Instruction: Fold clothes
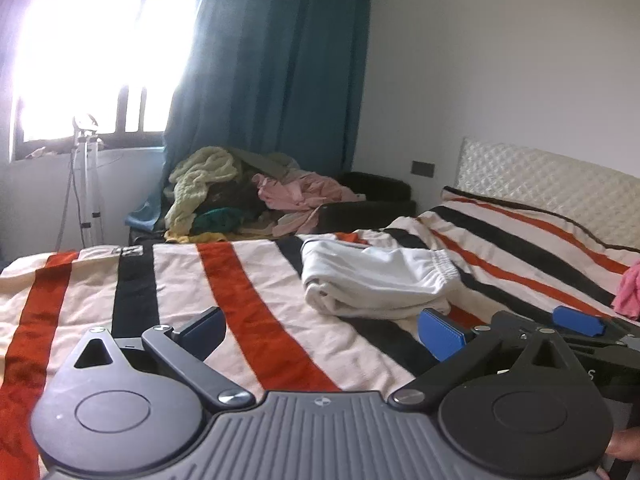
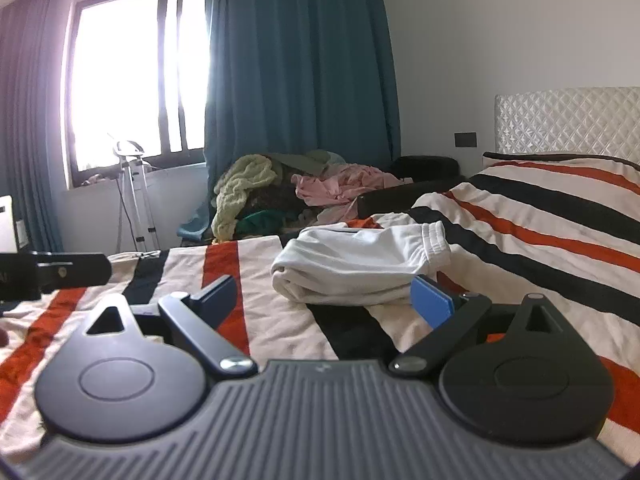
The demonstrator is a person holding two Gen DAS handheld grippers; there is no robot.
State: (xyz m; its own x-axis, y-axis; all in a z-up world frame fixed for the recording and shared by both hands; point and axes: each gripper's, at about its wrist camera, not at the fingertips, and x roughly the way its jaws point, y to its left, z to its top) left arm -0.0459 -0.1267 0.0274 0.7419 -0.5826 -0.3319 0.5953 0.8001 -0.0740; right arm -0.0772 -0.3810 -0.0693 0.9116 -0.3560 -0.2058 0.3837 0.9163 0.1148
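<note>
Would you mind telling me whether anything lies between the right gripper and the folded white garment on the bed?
Nothing visible does: only bare striped blanket separates the open right gripper from the folded white garment.

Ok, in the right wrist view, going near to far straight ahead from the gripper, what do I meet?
right gripper, open → striped blanket → folded white garment → heap of unfolded clothes → teal curtain

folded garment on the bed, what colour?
White folded garment, elastic waistband; clearest in the right wrist view.
</note>
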